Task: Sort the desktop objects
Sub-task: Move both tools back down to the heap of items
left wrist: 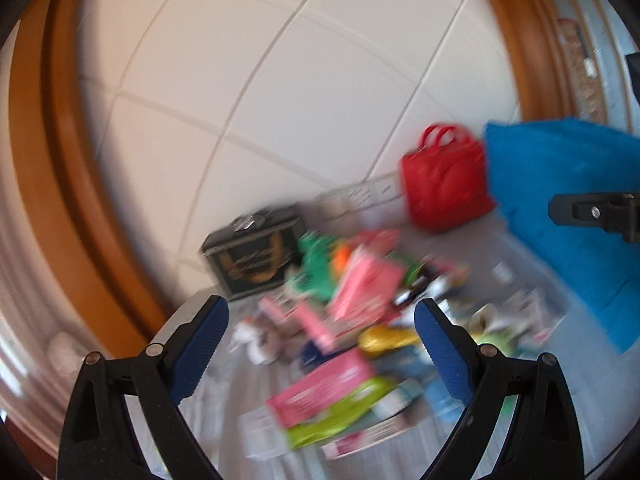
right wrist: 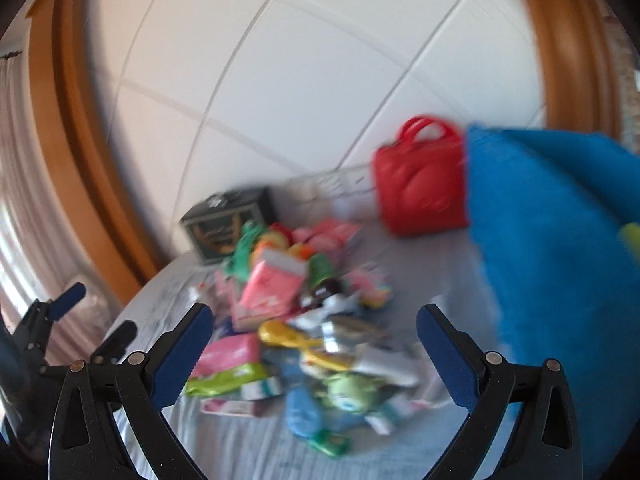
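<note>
both of my grippers hang above the worktop (right wrist: 256, 452) with nothing in them. the left gripper (left wrist: 322, 322) has its jaws spread wide, and so does the right gripper (right wrist: 314, 330); the blue pads (left wrist: 200, 344) frame the clutter without touching it.

the pile of things to sort (right wrist: 304, 332) lies heaped in the middle of the grey cloth, straight ahead of both cameras (everything is smeared by blur, so i can only name a few pieces). i make out a pink packet (right wrist: 270, 290) near the top of the heap, a lime green packet (left wrist: 340, 412) at the near edge, a yellow wrapper (right wrist: 280, 332) and a green soft toy (right wrist: 348, 390) towards the front.

behind the pile, a dark box (left wrist: 252, 256) stands against the white tiled wall (left wrist: 280, 80). to its right a red handbag (left wrist: 446, 178) stands upright, just beside a big blue cloth (right wrist: 560, 260) that fills the right side. from the right camera i see the left gripper low at the left edge.
</note>
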`<action>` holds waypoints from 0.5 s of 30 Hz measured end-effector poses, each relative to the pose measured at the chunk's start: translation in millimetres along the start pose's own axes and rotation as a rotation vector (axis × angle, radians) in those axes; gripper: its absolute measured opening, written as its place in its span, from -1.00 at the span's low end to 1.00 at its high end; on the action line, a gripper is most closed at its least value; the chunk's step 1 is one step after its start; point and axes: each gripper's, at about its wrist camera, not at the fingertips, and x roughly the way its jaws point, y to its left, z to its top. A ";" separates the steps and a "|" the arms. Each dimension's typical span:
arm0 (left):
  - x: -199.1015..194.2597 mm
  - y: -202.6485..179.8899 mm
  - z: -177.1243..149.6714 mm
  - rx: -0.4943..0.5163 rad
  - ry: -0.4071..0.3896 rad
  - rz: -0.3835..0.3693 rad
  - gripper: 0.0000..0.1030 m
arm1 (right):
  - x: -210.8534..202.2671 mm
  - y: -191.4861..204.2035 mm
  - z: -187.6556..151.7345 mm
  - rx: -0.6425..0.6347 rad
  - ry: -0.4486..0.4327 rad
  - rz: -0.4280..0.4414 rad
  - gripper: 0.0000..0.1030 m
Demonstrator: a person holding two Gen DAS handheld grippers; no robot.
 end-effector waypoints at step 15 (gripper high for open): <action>107.9 60.3 -111.7 0.104 0.248 -0.212 0.85 | 180.9 36.7 -11.6 -0.050 0.220 0.147 1.00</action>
